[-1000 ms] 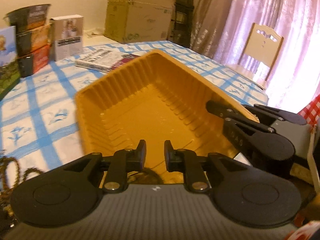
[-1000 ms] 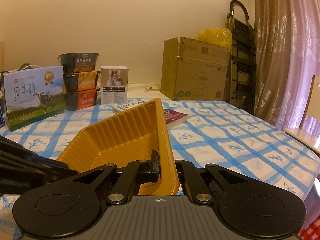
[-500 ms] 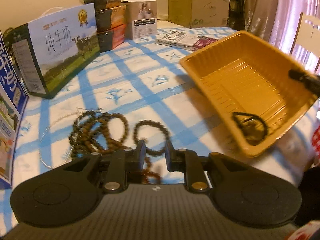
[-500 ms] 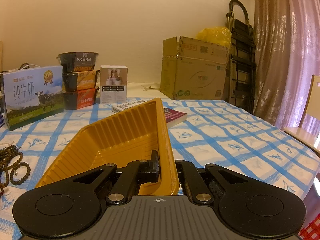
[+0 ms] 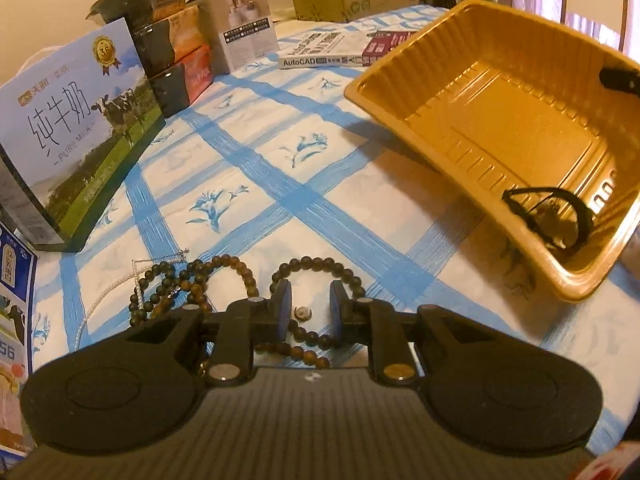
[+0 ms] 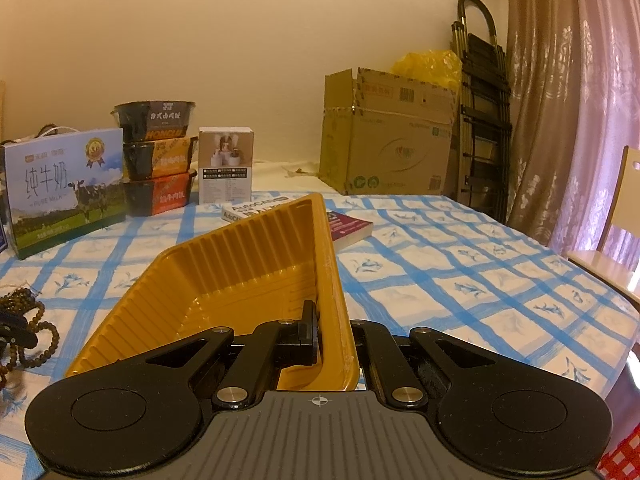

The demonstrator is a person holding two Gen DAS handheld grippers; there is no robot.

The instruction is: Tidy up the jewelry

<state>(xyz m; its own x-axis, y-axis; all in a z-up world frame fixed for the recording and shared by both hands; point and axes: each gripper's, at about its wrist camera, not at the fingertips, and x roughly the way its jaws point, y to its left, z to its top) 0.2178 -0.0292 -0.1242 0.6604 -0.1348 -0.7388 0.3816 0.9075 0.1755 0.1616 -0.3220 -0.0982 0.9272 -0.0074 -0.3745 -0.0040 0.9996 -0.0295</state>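
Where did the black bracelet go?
In the left wrist view, the black bracelet lies inside the yellow tray, in its low near corner on the right, away from the bead strings on the tablecloth.

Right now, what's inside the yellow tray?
The left wrist view shows one dark cord bracelet lying in the low corner of the tilted yellow tray; the rest of the floor is bare. The right gripper clamps the rim, hiding a small patch.
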